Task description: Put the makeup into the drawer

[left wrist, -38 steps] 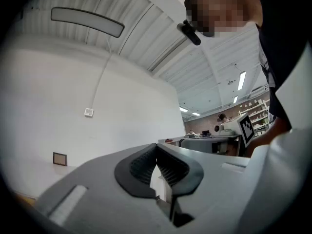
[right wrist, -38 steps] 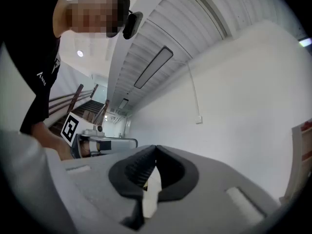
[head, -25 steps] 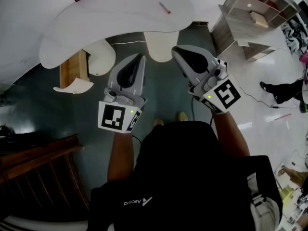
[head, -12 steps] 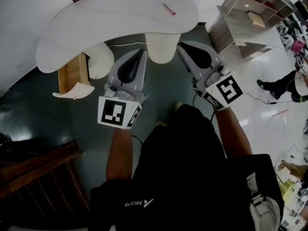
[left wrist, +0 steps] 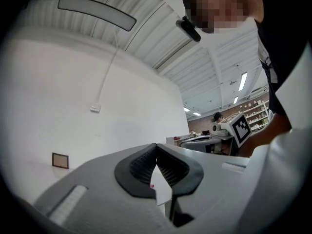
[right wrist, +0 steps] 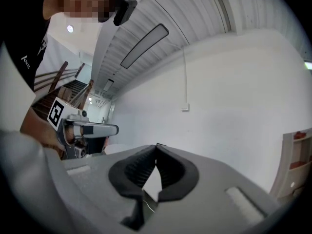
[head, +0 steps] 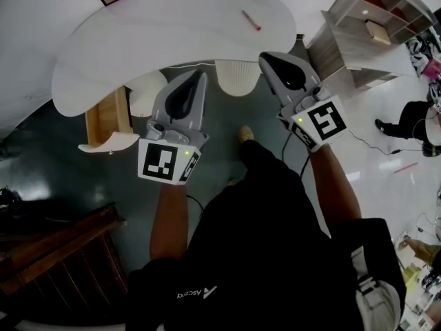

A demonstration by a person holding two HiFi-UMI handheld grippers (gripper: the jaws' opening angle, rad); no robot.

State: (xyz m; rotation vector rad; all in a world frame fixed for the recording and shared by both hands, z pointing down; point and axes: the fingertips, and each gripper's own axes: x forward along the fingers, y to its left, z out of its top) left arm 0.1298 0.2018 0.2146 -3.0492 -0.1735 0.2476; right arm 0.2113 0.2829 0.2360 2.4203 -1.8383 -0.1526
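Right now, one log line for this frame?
stage: pre-grasp | left tongs: shut, empty | right tongs: shut, empty | makeup: pink stick on white table, untouched | drawer: pulled open under table

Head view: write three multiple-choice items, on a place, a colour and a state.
1. The stick lies: A in the drawer B on the table C in the right claw
2. The table is: A white B black C brown
3. The right claw is: A open B shut on the stick C shut, empty

B: it lies on the tabletop, far from drawer and claw.
A: its top is plain white.
C: its jaws meet with nothing between.
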